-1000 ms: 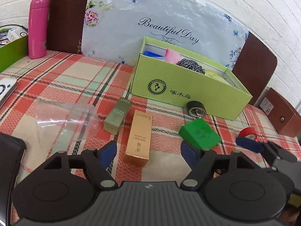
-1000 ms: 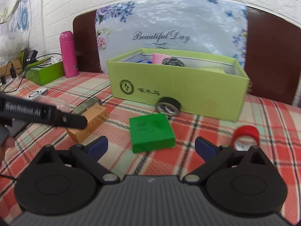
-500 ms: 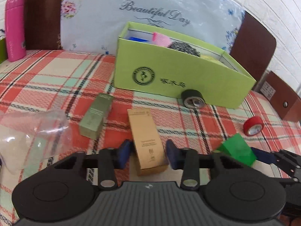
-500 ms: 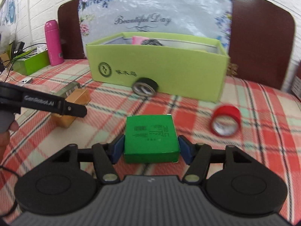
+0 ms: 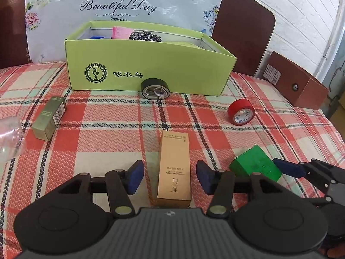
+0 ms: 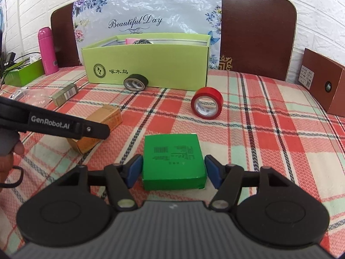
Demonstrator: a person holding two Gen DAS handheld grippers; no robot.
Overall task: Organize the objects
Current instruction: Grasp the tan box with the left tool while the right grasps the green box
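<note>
**Both grippers parked around boxes, neither one clamped**

Left gripper (image 5: pixel 170 178) sits low over the red plaid tablecloth (image 5: pixel 103 129) with its blue pads about half spread. The jaws have just been opening a bit, and the tall tan cardboard box (image 5: pixel 174 168) lies flat between them with clear gaps on both sides, so nothing's gripped. Right gripper (image 6: pixel 173 172) is the same deal: jaws just eased open slightly, flat green cardboard box (image 6: pixel 173 161) between the pads, which stand just beside its edges. Looks like a thin sliver of space on each side, so I'd call it not pinched.

A bit further out, the red tape roll (image 6: pixel 207 103) stands on its edge to the right, well apart from both boxes. Off to the left lies a small olive-green carton (image 5: pixel 49 117) next to some crumpled clear plastic (image 5: pixel 9 138).

Further back, the black tape roll (image 5: pixel 155 88) rests on edge touching the front wall of the open lime-green cardboard box (image 5: pixel 194 73), which holds a pink item, a steel scourer and more. A pink bottle (image 6: pixel 47 50) stands far left by the wall.
</note>
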